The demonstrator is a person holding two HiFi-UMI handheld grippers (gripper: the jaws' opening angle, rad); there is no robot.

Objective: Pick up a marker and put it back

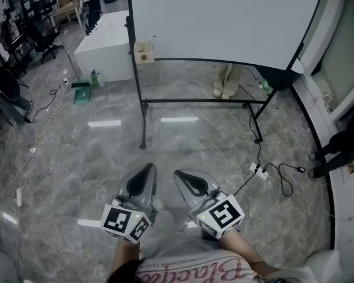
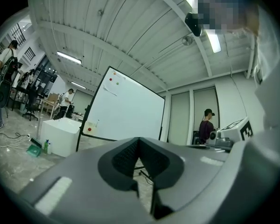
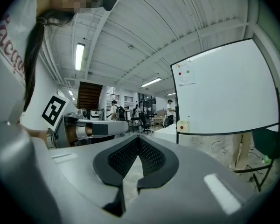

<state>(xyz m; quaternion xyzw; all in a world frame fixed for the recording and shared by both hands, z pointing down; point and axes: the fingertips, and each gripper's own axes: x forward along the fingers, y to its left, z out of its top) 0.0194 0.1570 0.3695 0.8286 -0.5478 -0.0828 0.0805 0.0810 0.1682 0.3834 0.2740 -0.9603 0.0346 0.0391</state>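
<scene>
No marker shows plainly in any view. The likeliest spot is the small cream box with a red dot (image 1: 144, 52) hung at the left edge of the large white whiteboard on its black tube stand (image 1: 224, 16), at 11 o'clock from you; a thin pale stick rises from it, too small to name. Nothing of the task looks begun, so the reach, the pick and the return all lie ahead, and you stand well apart from the board across the grey marbled floor (image 1: 106, 152). Your left tool (image 1: 143, 178) and right tool (image 1: 192, 181) hang low at 6 o'clock, side by side, each pressed together with nothing between its ribbed black pads (image 3: 126, 155). Only the head view shows the gap between you and the board, and the pale trouser legs (image 1: 227, 81) behind it. The left gripper view adds red dots near the board's upper left corner and a capped person in dark clothes (image 2: 206, 125) at 3 o'clock. The right gripper view adds your left tool's marker cube at 9 o'clock.
</scene>
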